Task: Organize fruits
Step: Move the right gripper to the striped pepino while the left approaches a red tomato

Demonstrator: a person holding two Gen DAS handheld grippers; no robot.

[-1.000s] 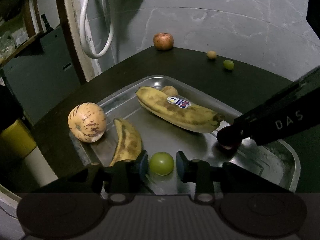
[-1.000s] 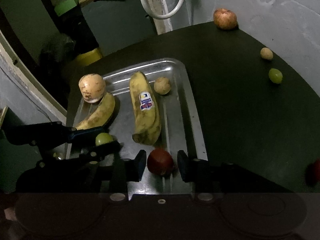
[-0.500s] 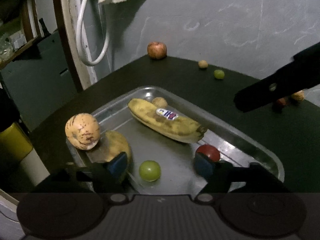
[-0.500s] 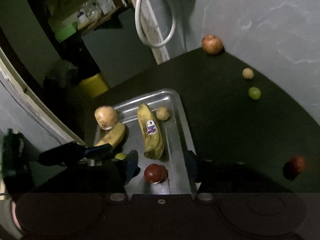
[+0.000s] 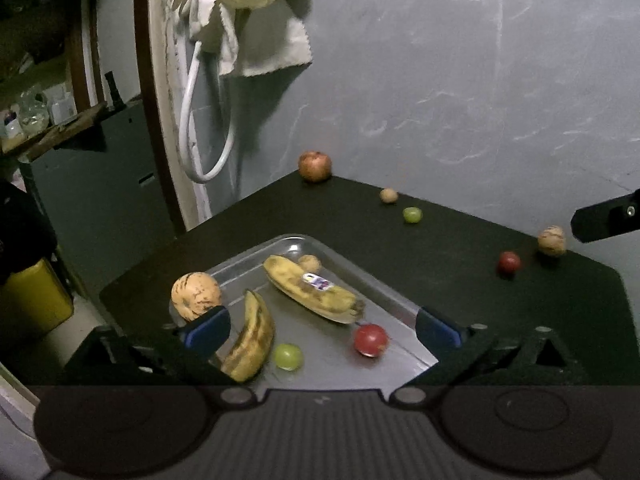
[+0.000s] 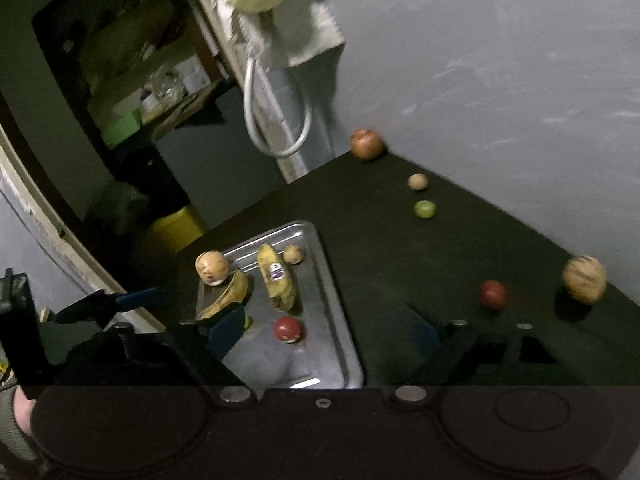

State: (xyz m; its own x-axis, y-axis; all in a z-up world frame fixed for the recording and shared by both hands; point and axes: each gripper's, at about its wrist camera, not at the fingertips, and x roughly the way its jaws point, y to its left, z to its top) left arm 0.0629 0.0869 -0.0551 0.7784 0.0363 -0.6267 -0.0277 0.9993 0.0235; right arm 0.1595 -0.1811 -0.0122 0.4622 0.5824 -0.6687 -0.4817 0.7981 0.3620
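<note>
Now both claws [image 5: 320, 326] [image 6: 326, 330] just opened wide, empty; tray [image 5: 394, 312] holds two bananas [image 5: 310, 290]

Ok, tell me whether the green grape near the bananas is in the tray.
In. The green grape rests on the tray floor beside the small banana.

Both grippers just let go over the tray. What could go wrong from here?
1. The red fruit and green fruit lie loose on the smooth tray and may roll.
2. The striped melon sits at the tray's edge beside the left gripper; a careless move might knock it off.
3. Fruit near the table's far edge could get pushed off when grabbed.
</note>
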